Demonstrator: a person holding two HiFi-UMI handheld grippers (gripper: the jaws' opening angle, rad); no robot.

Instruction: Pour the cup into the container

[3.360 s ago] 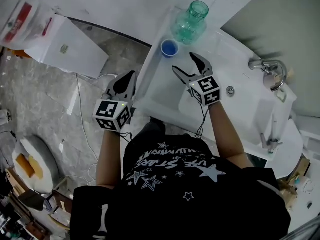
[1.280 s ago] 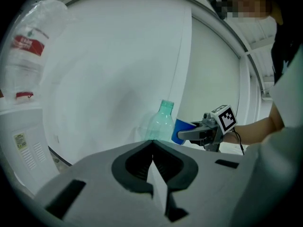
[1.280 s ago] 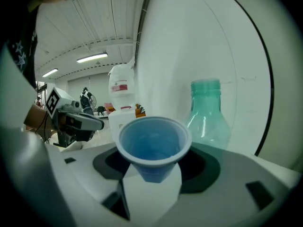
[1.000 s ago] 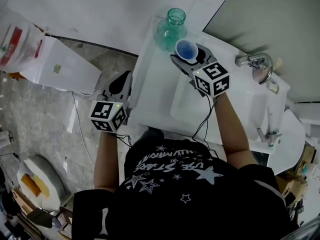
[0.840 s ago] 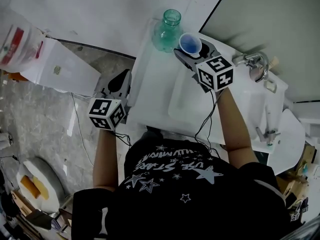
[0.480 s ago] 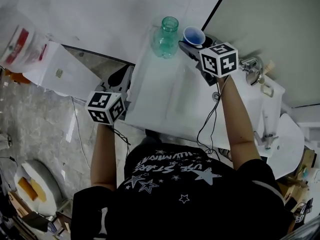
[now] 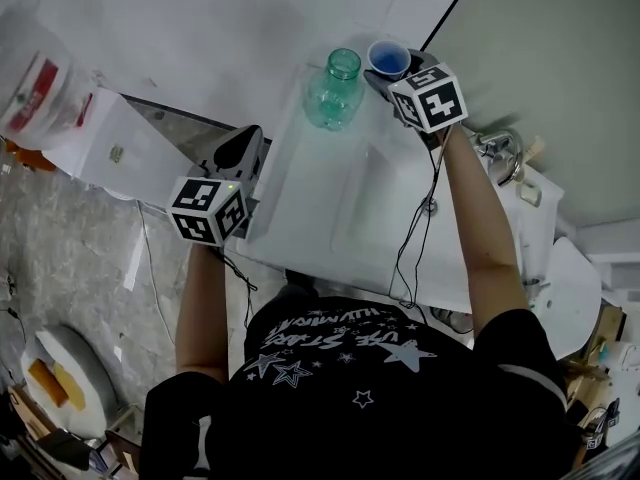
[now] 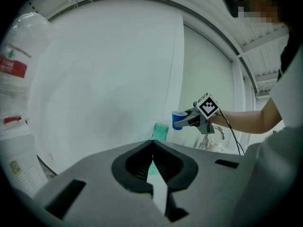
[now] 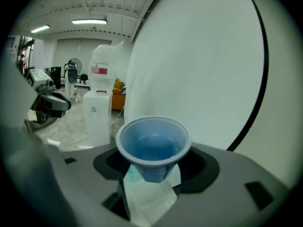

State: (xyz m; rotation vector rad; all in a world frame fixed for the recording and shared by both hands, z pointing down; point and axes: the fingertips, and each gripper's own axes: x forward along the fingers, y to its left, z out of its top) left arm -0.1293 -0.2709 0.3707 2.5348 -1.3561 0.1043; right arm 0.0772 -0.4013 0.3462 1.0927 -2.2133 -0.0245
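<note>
Holding the cup (image 7: pixel 388 59) higher now, beside the container (image 7: pixel 333 93).

In the head view, the small blue plastic cup (image 7: pixel 388 59) shows only its rim and inside. Its wall and the jaws of the right gripper (image 7: pixel 385 76) sit behind the black-and-white marker cube (image 7: pixel 429 97). Whether the cup holds liquid cannot be told. That view's left edge crops the white plastic-wrapped jug (image 7: pixel 38 78). In the left gripper view, the left gripper (image 8: pixel 152 144) hides the translucent green glass bottle (image 8: pixel 160 131) below its shoulder.
</note>
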